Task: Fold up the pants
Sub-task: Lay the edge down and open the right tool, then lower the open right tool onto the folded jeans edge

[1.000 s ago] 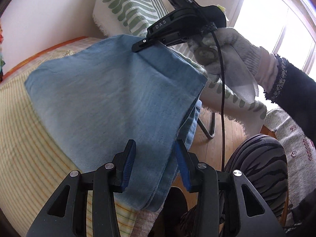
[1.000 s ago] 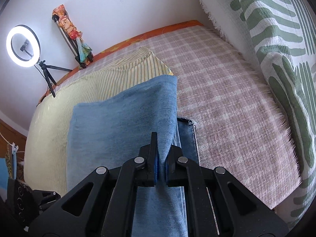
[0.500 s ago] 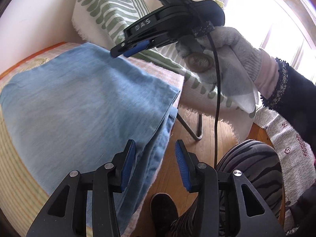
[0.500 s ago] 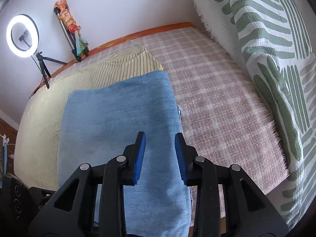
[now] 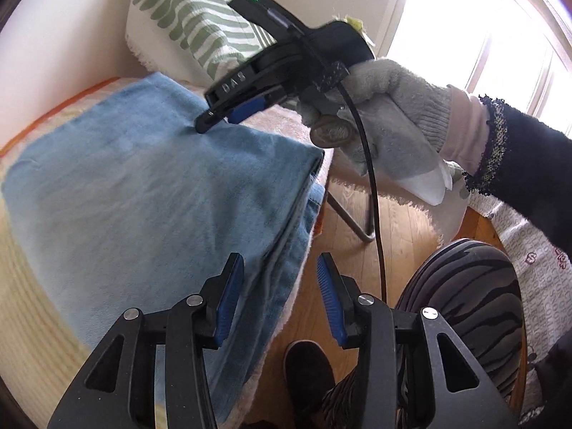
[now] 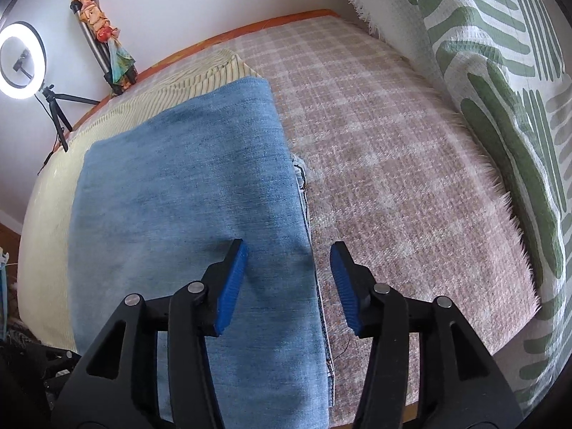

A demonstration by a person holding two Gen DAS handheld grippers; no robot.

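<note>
The blue denim pants (image 5: 150,193) lie folded in a flat stack on the bed, also in the right wrist view (image 6: 189,214). My left gripper (image 5: 279,296) is open and empty, above the stack's near corner at the bed edge. My right gripper (image 6: 289,282) is open and empty, just above the stack's right edge. In the left wrist view the right gripper (image 5: 228,114) hovers over the far side of the pants, held by a gloved hand (image 5: 386,111).
A yellow striped cloth (image 6: 50,186) and a pink plaid blanket (image 6: 400,150) cover the bed. A green-patterned pillow (image 6: 500,71) lies at the right. A ring light on a tripod (image 6: 21,60) stands by the wall. Wooden floor (image 5: 361,250) and the person's legs (image 5: 464,293) are beside the bed.
My right gripper opened and let go of the pants' top layer, which now lies flat. Both grippers have pulled back a little from the stack.
</note>
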